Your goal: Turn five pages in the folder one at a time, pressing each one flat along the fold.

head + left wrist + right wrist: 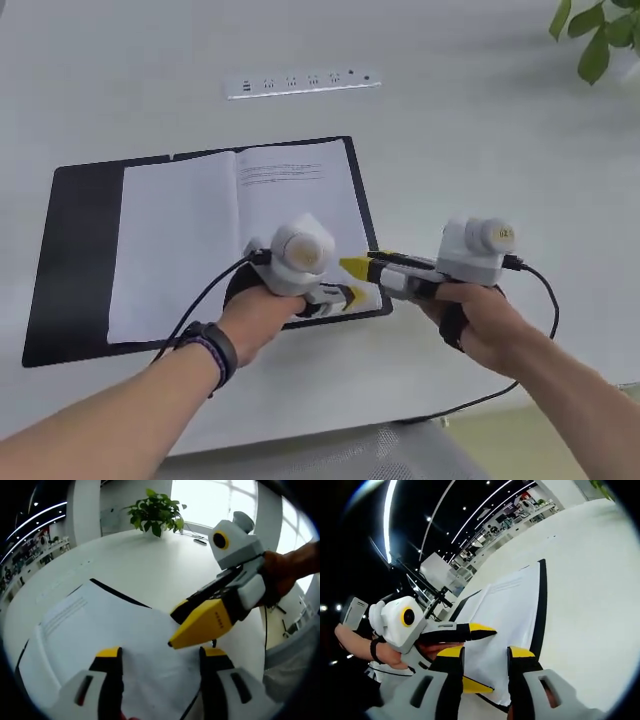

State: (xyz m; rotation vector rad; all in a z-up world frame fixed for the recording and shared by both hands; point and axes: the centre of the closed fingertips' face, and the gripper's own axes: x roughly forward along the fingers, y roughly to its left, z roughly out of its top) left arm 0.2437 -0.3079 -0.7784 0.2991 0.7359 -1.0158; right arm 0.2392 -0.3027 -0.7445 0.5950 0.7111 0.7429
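While jaws gape, left gripper [161,652] and right gripper [485,652] hover at lower-right corner of folder [80,260].

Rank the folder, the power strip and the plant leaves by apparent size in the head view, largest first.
1. The folder, by far the largest.
2 and 3. The power strip and the plant leaves, unranked: the strip is longer but thin, and the leaves are cut off by the picture's corner.
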